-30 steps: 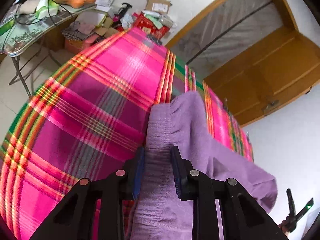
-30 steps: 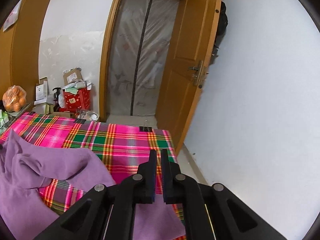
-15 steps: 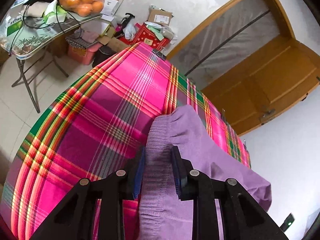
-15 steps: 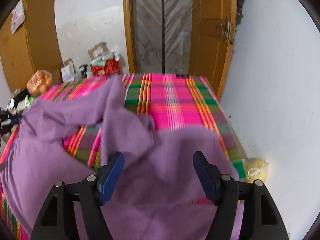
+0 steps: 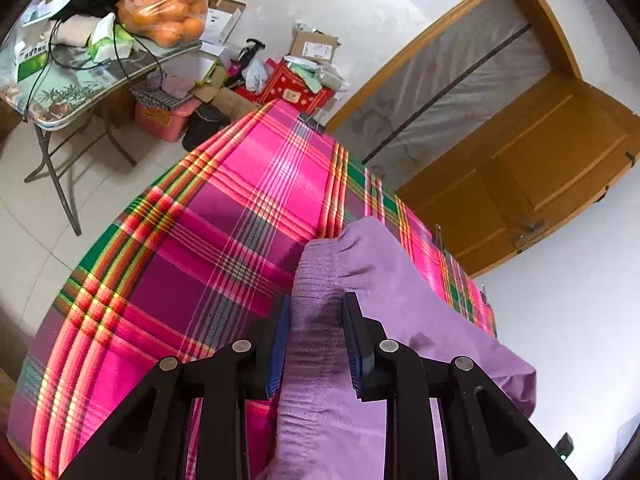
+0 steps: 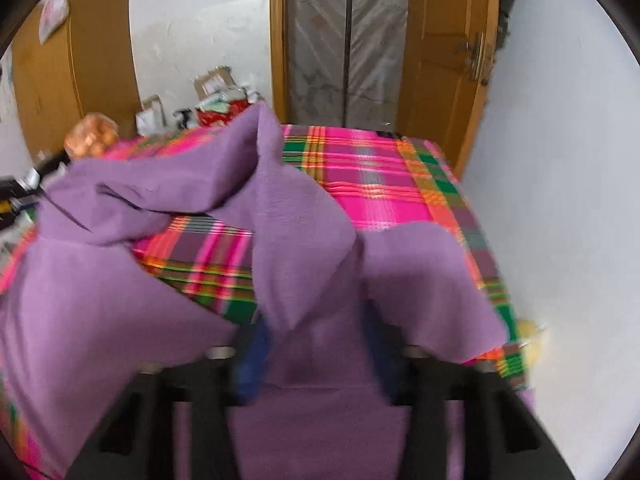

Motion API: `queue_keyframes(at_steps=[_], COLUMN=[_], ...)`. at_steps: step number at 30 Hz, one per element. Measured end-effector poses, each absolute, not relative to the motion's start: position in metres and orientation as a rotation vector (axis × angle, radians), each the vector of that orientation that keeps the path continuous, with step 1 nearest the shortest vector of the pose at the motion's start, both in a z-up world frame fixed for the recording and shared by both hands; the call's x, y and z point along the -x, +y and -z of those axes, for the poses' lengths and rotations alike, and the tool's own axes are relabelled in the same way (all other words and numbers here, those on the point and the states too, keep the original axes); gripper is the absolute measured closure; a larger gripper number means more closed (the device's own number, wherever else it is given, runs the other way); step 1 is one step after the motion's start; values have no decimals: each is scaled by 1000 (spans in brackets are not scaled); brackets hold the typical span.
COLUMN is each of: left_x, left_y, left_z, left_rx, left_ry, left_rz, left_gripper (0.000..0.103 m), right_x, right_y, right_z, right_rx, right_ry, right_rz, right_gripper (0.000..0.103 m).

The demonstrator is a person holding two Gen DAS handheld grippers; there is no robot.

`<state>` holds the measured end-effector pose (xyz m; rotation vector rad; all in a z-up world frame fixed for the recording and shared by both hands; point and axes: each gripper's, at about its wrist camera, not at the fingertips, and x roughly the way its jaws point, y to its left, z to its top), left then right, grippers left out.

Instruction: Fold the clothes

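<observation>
A purple garment (image 5: 400,280) lies rumpled on a table covered with a pink plaid cloth (image 5: 200,260). My left gripper (image 5: 316,320) is shut on the garment's ribbed hem, which bunches between the blue pads. In the right wrist view the same garment (image 6: 300,220) spreads over the plaid cloth (image 6: 380,176), with one part raised in a peak. My right gripper (image 6: 316,344) sits low at the garment's near edge. Its jaws are closing on a fold of purple fabric that fills the gap between them. That view is blurred.
A folding side table (image 5: 80,92) to the left holds a bag of oranges (image 5: 166,6) and cables. Boxes and a red carton (image 5: 296,88) crowd the floor beyond the table's far end. A wooden door (image 5: 540,168) and a white wall (image 6: 560,200) are to the right.
My right gripper came down from above the table to the garment, opened wide, then closed around a fold. The left gripper kept its hold on the hem and lifted slightly.
</observation>
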<state>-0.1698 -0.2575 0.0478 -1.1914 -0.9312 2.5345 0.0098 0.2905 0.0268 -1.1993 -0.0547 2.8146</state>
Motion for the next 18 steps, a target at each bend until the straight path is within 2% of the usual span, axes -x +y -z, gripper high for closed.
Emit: queue_keyframes(at_steps=[1, 2, 11, 12, 13, 18], left_x=[169, 168, 163, 163, 163, 163], left_y=[-258, -259, -267, -268, -270, -291], left_z=[-49, -49, -52, -52, -53, -50], left_rx=[1188, 1186, 1178, 1179, 1178, 1190], left_ry=[-933, -933, -916, -908, -894, -945], left_rz=[-2537, -2539, -2566, -2588, -2629, -2681], left_gripper=[76, 76, 76, 81, 90, 90], right_x=[-8, -5, 15, 19, 27, 83], right_y=[293, 297, 337, 341, 344, 365], right_z=[-30, -33, -119, -128, -134, -133], right_rx=[1184, 1169, 827, 795, 771, 822], right_ry=[-80, -104, -191, -214, -239, -300], right_rz=[-2796, -2772, -2725, -2710, -2695, -2609], right_gripper=[96, 97, 100, 100, 100, 100])
